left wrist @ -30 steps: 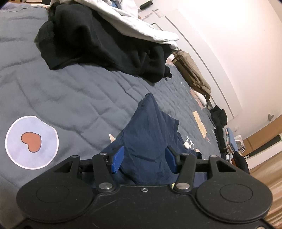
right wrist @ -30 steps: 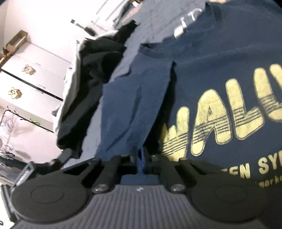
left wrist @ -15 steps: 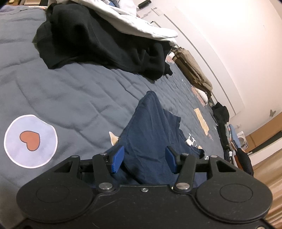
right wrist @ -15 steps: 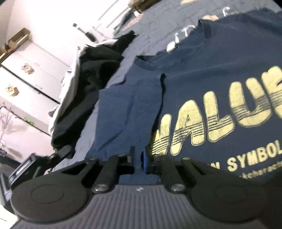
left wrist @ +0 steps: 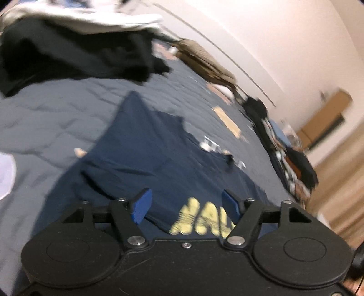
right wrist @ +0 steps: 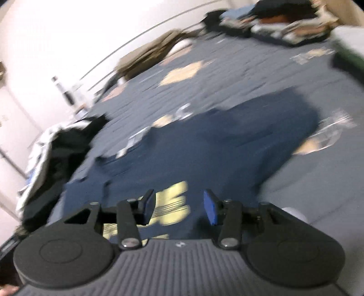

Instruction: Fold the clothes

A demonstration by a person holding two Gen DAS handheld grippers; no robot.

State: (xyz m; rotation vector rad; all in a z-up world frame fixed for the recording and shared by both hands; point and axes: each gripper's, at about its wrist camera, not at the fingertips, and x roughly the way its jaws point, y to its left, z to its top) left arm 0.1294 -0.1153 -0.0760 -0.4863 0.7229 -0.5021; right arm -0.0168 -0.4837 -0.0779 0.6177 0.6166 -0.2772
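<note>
Presently, both views are motion-blurred. Left claw and right claw each stand apart with nothing between the blue pads; both have just been opening, and the cloth lies below them, not pinched. The navy T-shirt lies spread on the bed, yellow lettering facing up, with one side panel and sleeve already laid inward over the chest, as the crease beside the print suggests. The step in hand appears to be the release after that first lengthwise fold. The next move probably calls for taking the opposite side: the far sleeve lies flat and unfolded toward the right of the right wrist view, so each claw would need a fresh pinch along that edge, one near the shoulder and one near the hem, though the hem itself is hidden beneath the claw bodies. Open bedcover surrounds the shirt on the right and beyond the collar, giving room to swing the panel across. A heap of black clothes with a pale garment on top sits well apart at the far left, and further clothes lie along the far edge of the bed, clear of the folding area.
</note>
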